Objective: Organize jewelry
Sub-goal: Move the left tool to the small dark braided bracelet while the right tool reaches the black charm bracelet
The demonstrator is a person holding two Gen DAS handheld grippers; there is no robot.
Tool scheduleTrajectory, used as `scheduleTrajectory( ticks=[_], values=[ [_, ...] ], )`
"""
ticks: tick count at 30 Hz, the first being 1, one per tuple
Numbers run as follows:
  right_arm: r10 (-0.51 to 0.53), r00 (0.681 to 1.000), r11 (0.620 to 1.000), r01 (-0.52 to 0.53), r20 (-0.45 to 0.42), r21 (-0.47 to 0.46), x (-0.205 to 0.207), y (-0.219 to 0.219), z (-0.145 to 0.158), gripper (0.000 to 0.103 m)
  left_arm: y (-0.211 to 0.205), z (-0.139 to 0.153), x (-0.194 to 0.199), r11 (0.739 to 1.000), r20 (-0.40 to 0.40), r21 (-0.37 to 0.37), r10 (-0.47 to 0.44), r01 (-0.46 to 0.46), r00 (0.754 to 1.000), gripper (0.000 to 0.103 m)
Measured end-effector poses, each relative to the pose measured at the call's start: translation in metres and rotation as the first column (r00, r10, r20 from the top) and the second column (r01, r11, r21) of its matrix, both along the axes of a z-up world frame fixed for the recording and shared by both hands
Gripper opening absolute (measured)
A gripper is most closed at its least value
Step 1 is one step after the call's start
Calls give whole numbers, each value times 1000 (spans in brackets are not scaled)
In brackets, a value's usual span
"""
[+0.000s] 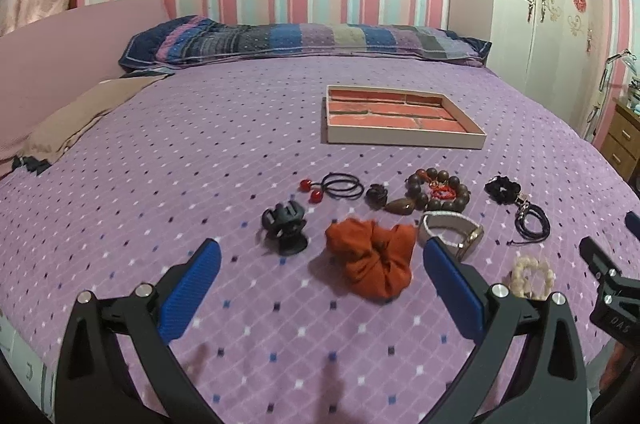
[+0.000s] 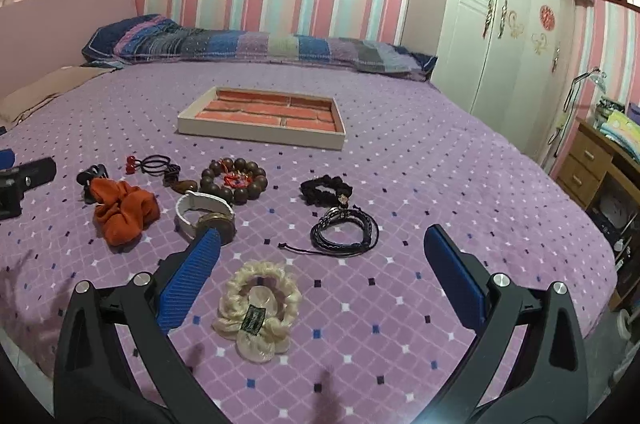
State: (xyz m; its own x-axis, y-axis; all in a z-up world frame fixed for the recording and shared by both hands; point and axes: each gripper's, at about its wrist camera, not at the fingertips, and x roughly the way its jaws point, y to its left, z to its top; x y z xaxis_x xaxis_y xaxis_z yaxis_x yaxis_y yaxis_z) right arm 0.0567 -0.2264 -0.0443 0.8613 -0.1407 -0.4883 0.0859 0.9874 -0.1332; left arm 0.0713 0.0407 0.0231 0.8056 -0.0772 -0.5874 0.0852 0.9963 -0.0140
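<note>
Jewelry strewn on the bed, tray waiting beyond

We found the orange scrunchie [image 1: 370,266] at twelve o'clock between the wide, empty left gripper [image 1: 320,288] pads; the cream scrunchie [image 2: 256,308], its dark label unreadable, lay before the equally wide, empty right gripper [image 2: 320,288]. The tray [image 1: 400,137] sat beyond; "DAS" marked the neighbouring tool.

Left tongs [image 1: 320,288]: two black plastic arms, thick and curved, each with a triangular cut-out low down. Fingers [image 1: 191,294] faced with blue ribbed pads, long and flat. Two silver round screw heads on each arm, just behind the pad.

Right tongs [image 2: 320,284]: same build. Black arms, blue ribbed fingers [image 2: 190,282], paired silver screws per side, triangular cut-outs.

In the left wrist view, the right tongs' black body shows at the edge, with small screws and pale lettering reading "DAS".
</note>
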Motion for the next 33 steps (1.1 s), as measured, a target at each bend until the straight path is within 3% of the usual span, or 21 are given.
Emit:
scheduleTrajectory(
  ticks=[8,16,22,25,33],
  values=[
    [-26,999,996,29,-36,85,33,-27,-5,99,-9,1,42,999,-12,7,-45,45,999,99],
    [-1,1000,996,3,-26,87,69,-38,-2,99,-27,-1,73,997,-50,-9,-72,71,996,99],
    [20,999,996,-17,-33,83,98,-46,-4,95,-32,-2,93,998,-56,-5,-64,64,996,99],
    [22,999,997,-19,-39,76,112,-52,-7,94,-33,-7,108,998,-101,-3,-59,59,993,99],
    [23,996,994,-13,-88,106,159,-77,-20,82,-57,-20,134,995,-122,36,-90,95,988,96]
  ],
)
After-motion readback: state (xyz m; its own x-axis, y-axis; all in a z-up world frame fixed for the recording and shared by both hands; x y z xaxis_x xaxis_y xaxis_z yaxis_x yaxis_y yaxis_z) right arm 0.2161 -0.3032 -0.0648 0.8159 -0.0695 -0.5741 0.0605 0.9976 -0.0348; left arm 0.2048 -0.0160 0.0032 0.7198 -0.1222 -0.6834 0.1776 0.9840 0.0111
